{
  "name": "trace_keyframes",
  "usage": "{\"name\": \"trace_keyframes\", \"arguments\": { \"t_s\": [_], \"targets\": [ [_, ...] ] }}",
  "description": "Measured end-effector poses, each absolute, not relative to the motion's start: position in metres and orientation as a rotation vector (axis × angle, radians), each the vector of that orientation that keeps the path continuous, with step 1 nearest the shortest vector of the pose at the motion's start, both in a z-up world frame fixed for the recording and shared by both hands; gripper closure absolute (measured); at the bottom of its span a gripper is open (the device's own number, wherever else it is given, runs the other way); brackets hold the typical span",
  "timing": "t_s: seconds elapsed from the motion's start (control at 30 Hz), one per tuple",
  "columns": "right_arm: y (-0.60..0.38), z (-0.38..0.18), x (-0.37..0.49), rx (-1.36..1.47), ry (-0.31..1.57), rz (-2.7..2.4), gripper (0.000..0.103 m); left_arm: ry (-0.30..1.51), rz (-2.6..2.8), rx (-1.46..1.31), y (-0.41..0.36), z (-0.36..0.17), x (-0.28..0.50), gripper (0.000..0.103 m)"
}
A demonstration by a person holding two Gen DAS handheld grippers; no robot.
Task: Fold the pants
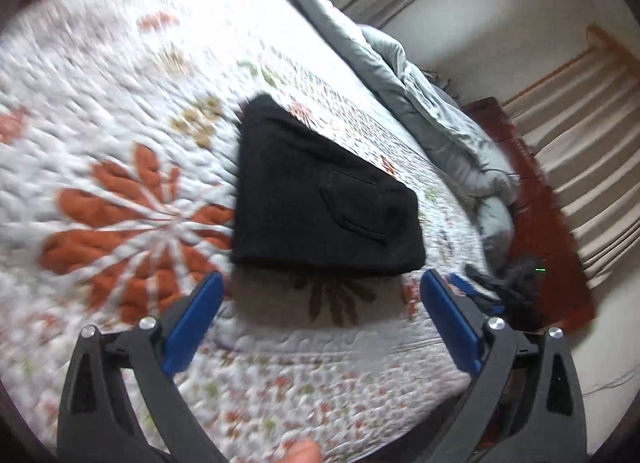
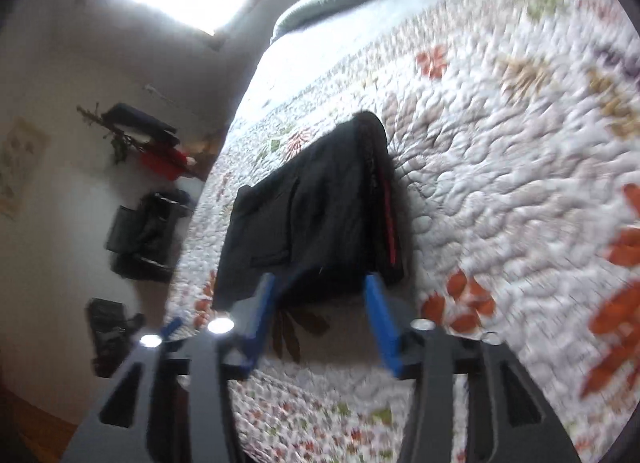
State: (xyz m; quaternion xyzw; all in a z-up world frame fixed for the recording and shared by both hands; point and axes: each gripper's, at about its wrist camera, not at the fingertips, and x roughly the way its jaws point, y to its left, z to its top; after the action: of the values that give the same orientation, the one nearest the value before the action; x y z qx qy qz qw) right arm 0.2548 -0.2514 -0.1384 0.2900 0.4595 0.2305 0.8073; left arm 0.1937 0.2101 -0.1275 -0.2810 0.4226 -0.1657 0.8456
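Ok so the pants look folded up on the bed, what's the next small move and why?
Probably just draw both grippers back and leave it. The pants lie as a compact folded bundle on the quilt, and the left gripper and right gripper are both open and holding nothing, so little seems left beyond perhaps patting the edges flat.

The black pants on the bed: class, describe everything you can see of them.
The black pants are folded into a compact, flat bundle on the floral quilt. The fabric looks thick and matte; a patch pocket faces up, and the right wrist view shows a red strip along one layered edge. Both grippers are open and not touching them.
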Motion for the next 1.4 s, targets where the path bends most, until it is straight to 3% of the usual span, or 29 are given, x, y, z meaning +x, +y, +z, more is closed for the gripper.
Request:
{"name": "trace_keyframes", "arguments": {
  "t_s": [0.1,0.23,0.57,0.83,1.1,1.4],
  "targets": [
    [-0.241,-0.107,0.199,0.526,0.897,0.431,0.015,0.828,-0.193,-0.374,0.188,-0.094,0.141,0.003],
    [-0.226,-0.087,0.138,0.462,0.882,0.35,0.013,0.768,-0.083,-0.204,0.16,-0.062,0.078,0.003],
    [-0.18,-0.019,0.007,0.161,0.69,0.176,0.008,0.659,0.037,-0.091,0.13,-0.009,-0.028,0.003],
    [-0.161,0.022,-0.068,0.088,0.587,0.118,0.008,0.629,0.022,-0.048,0.106,0.018,-0.095,0.003],
    [-0.141,0.04,-0.103,0.043,0.517,0.109,0.008,0.603,0.011,-0.059,0.099,0.033,-0.121,0.003],
    [-0.132,0.028,-0.081,0.034,0.542,0.14,0.008,0.632,0.027,-0.077,0.1,0.024,-0.1,0.003]
  ]
}}
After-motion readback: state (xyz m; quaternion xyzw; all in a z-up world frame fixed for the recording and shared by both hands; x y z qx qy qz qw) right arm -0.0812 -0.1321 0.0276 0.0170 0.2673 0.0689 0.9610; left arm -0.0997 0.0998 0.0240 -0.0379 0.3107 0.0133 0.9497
